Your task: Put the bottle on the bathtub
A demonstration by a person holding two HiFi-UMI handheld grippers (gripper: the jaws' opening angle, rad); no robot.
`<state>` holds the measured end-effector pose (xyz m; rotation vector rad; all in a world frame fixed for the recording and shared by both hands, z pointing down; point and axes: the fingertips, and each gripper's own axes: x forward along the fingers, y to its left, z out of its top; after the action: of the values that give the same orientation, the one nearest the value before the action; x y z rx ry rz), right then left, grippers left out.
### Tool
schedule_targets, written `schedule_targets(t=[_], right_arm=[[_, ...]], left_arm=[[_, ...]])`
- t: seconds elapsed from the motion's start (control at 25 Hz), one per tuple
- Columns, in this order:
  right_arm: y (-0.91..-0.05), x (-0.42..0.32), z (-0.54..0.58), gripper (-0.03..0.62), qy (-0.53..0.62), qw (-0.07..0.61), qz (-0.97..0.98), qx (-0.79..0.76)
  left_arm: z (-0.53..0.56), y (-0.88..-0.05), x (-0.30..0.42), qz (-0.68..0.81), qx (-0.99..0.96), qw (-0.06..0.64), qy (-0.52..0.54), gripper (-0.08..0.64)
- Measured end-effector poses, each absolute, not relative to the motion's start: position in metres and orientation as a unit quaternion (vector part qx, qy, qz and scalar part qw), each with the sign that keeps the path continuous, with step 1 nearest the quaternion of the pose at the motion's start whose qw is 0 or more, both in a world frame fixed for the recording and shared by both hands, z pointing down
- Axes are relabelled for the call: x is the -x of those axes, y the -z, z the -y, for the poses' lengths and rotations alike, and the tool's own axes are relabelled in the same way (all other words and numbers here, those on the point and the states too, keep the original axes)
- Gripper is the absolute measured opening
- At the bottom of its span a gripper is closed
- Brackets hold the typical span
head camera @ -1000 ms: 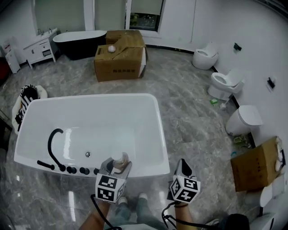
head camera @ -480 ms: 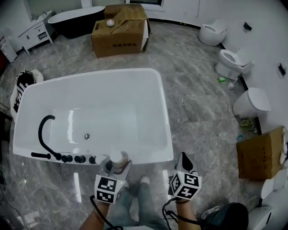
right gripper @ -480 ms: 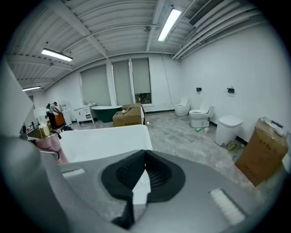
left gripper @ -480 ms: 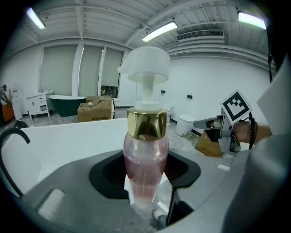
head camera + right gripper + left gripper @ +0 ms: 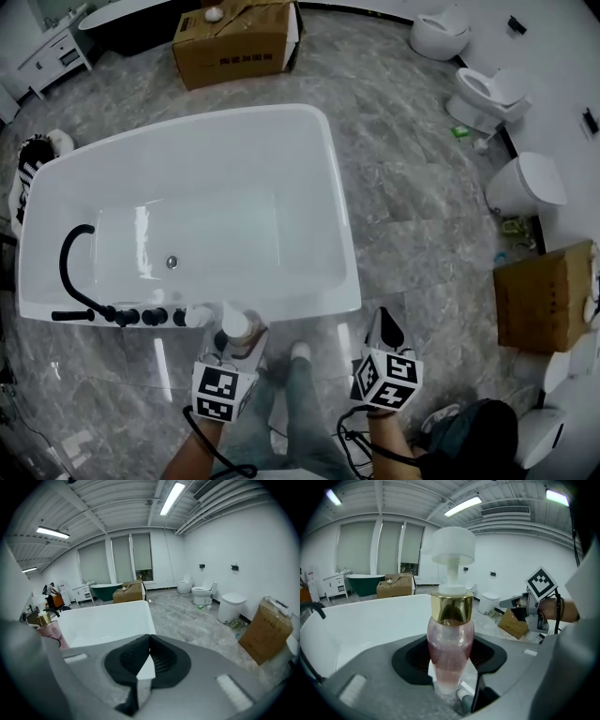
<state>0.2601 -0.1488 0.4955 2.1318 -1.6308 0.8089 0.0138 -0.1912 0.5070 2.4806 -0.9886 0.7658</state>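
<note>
Here the left gripper (image 5: 246,337) is clamped on a pump bottle (image 5: 451,639), its 2 black pads pressing the lower body from either side. The bottle stands upright in the grip. It has a clear pink body, a gold collar and a white pump head that rises above the jaws.

From the head view the bottle sits over the near rim of the white bathtub (image 5: 339,234), which stretches away ahead of this gripper. Whether its base touches the rim cannot be told. Just to the gripper's left, a row of black knobs (image 5: 141,316) lines the same rim, and beyond them a curved black faucet (image 5: 70,267) arches over the basin.

The right gripper (image 5: 383,323) hangs beside the left one, off the tub's near right corner and above grey marble floor (image 5: 412,225). Its 2 jaws are brought together at the tips with nothing between them. The person's shoe (image 5: 298,352) shows between the 2 grippers.

Far ahead of both tools, past the tub, lies a large cardboard box (image 5: 234,42) with a small white ball (image 5: 214,14) on top. Ahead and to the right of the right gripper, 2 white toilets (image 5: 487,94) stand by the wall. A second cardboard box (image 5: 544,295) stands off to that gripper's right.
</note>
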Motion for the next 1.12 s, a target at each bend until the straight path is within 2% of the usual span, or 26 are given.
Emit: schedule_targets(t=[1.12], right_arm=[[-0.548, -0.240, 0.183, 0.003, -0.323, 0.176, 0.593, -0.716]], left_arm=[[0.215, -0.549, -0.026, 0.359, -0.874, 0.170, -0.279, 0.227]])
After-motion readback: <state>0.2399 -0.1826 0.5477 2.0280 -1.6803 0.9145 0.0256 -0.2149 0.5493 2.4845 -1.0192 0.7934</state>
